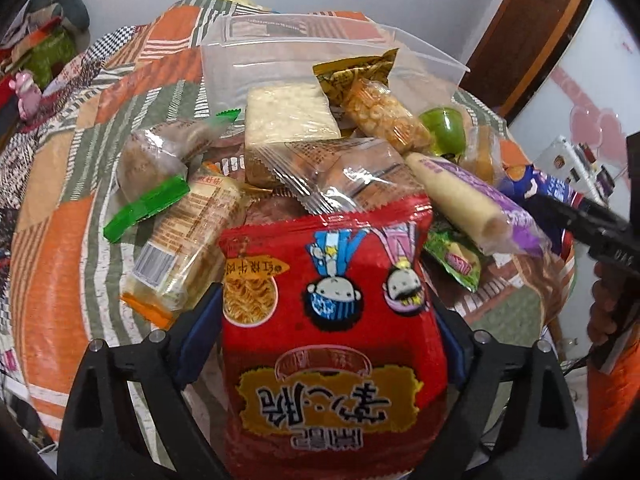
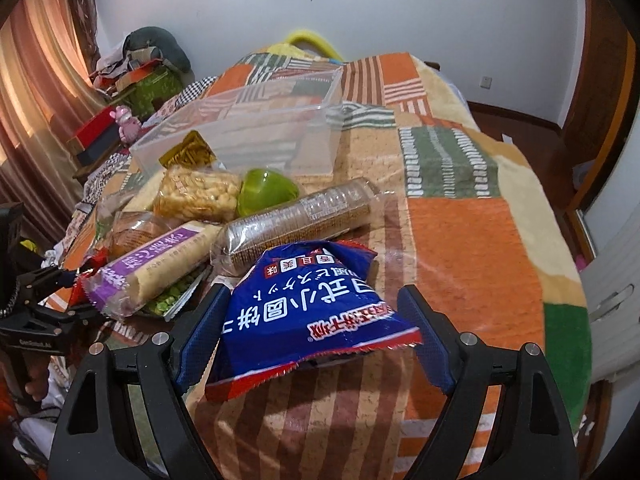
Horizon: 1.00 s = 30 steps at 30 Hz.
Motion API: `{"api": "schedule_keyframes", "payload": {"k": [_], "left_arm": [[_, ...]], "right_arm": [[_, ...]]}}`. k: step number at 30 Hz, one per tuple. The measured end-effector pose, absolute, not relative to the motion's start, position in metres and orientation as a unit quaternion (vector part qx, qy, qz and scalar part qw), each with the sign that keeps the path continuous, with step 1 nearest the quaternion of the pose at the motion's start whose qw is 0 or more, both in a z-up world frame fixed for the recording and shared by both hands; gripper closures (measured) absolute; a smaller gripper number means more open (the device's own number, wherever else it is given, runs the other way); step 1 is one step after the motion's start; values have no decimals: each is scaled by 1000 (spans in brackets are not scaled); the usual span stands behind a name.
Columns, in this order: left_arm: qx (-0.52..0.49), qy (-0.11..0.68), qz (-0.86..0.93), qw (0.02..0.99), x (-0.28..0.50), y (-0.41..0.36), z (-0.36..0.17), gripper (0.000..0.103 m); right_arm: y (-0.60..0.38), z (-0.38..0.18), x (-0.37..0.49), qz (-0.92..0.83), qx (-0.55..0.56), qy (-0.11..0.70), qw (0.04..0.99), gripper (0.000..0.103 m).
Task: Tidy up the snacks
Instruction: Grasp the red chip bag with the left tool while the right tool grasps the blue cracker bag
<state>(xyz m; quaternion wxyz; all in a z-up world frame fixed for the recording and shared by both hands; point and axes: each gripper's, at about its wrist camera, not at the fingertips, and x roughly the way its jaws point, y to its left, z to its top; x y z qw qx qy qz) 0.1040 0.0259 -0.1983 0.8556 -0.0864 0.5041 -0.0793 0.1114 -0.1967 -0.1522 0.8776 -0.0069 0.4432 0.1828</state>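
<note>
Left gripper (image 1: 324, 356) fingers sit spread around the red noodle pack (image 1: 332, 320), right gripper (image 2: 316, 336) spread around the blue biscuit bag (image 2: 308, 312) (both in front of the clear bin (image 2: 256, 128) on the bed)

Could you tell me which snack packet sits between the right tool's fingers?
The blue foil biscuit packet; the purple-wrapped roll lies further left.

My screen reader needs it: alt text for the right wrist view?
The right gripper straddles a blue snack packet on the patchwork blanket, jaws wide. Behind lie more wrapped snacks and an empty clear plastic bin.
</note>
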Motion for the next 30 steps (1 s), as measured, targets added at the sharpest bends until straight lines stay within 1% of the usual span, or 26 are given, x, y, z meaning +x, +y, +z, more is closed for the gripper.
{"api": "schedule_keyframes", "payload": {"k": [1,2,3,4,5,8,13,22,30], "left_arm": [[-89,502,-80,856,105,26,-200,15],[-93,501,-83,857,107,26,-201,21],[-97,498,-86,857,107,27,-200,24],[-98,496,-87,858,107,28,-199,27],[-93,493,-85,861,107,28,-197,32],[-83,488,-80,865,102,23,-194,35],[-66,470,-65,878,94,26,-184,35],[-54,407,-59,910,88,27,-135,35],[-53,360,-47,930,109,34,-102,35]], "right_arm": [[-196,-154,113,184,-5,446,876,21],[-196,-156,112,185,-3,447,875,22],[-196,-157,114,186,-2,449,874,30],[-196,-158,114,187,2,452,872,34],[-197,-158,114,187,7,452,872,35],[-198,-156,112,185,10,447,875,39],[-199,-149,108,174,0,435,883,42],[-212,-117,103,162,6,394,905,43],[-204,-86,114,178,13,344,922,43]]}}
